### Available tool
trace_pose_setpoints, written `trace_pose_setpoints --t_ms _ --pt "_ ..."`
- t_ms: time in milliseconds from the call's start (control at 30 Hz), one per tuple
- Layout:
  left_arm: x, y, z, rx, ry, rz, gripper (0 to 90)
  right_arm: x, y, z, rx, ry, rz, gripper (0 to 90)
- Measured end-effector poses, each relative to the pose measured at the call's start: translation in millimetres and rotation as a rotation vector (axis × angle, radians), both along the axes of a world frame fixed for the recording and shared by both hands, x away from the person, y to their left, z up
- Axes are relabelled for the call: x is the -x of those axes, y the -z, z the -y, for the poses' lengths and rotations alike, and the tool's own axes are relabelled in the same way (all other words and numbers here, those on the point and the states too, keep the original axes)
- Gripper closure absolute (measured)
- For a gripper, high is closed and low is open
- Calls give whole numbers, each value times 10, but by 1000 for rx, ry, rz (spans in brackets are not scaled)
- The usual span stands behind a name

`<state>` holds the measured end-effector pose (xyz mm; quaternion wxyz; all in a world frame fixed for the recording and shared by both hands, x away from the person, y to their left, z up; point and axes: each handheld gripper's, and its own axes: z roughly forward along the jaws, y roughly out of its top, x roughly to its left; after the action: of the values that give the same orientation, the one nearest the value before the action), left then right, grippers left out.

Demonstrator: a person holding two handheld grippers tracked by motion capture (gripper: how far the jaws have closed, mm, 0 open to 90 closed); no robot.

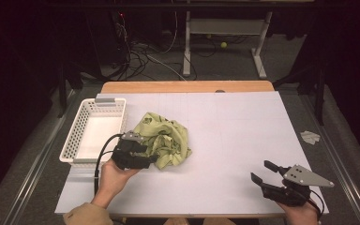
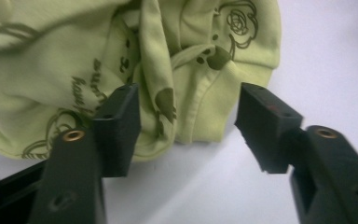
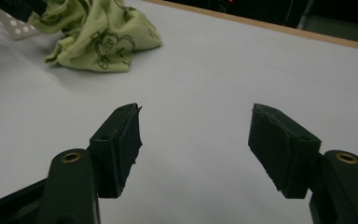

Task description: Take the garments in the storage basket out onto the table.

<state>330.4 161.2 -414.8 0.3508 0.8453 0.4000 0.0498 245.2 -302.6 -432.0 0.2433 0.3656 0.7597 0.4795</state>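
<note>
High view, l to r: white basket [image 1: 77,140] far left; left gripper [image 1: 152,159] at near edge of crumpled green cloth [image 1: 166,138], jaws apart w/ a fold between, not pinching; right gripper [image 1: 262,172] near right, open over bare table [image 1: 243,122].

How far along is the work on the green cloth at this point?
Early stage. Nothing looks done yet: the green cloth lies crumpled on the table beside the white basket. In hand: the left gripper is at the cloth's edge, jaws open around a fold, pads not pressing. The right gripper is open over bare table, apart from the cloth. Gripping and handling remain.
</note>
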Motion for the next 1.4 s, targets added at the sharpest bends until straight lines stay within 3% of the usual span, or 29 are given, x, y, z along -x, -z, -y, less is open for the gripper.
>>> trace_pose_setpoints --t_ms 133,233,433,733,900,1067,1233,1400 --pt "40 34 9 -22 2 -6 384 -105 -27 -184 19 -47 -9 373" --pt "57 63 8 -5 -3 -10 384 -187 -28 -298 38 -74 -17 376" --pt "34 138 72 -9 9 -29 384 -386 -25 -530 63 -116 -48 381" --pt "72 151 161 -34 22 -23 401 -634 23 -921 117 -171 -97 419" --pt "108 149 203 -44 31 -22 401 -751 75 -1098 126 -189 -145 442" --pt "177 158 264 -39 42 -12 416 -867 110 -1280 96 -206 -238 469" --pt "190 186 319 -68 51 -14 416 -949 121 -1498 129 -235 -274 483" --pt "144 226 350 -68 43 -8 416 -996 115 -1696 153 -272 -301 520"
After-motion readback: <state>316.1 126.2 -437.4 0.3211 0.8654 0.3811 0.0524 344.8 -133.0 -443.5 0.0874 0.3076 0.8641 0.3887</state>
